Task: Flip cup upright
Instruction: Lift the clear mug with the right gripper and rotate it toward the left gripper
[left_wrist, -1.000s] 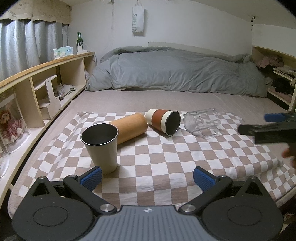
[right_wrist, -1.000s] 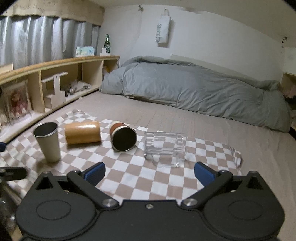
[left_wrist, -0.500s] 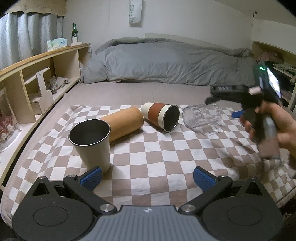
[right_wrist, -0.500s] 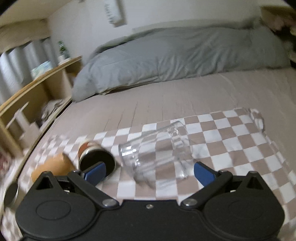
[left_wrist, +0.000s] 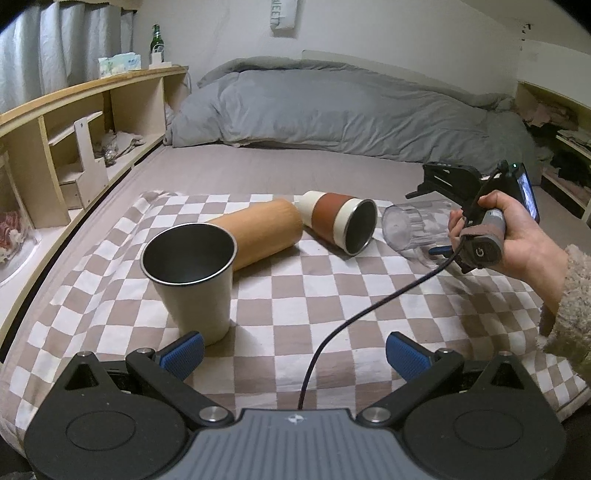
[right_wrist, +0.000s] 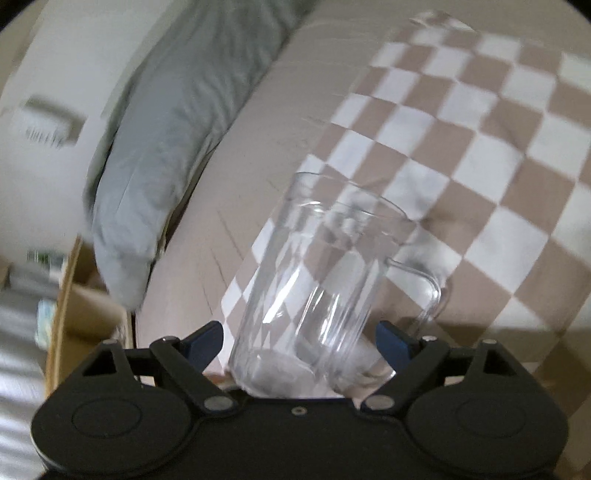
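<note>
glass mug (right_wrist: 325, 280) is lying on its side on the checkered cloth (left_wrist: 332, 295) over the bed. right gripper (right_wrist: 299, 349) is straddling its base, fingers apart, not clamped. risk: slick glass squirting out or rolling on closing. left gripper (left_wrist: 293, 350) is idling open.

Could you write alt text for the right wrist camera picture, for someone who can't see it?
A clear glass mug with a handle fills the view, its base sitting between the two open blue-tipped fingers of the right gripper. Behind it, blurred and tilted, lie a brown-and-white checkered cloth and a grey duvet.
</note>
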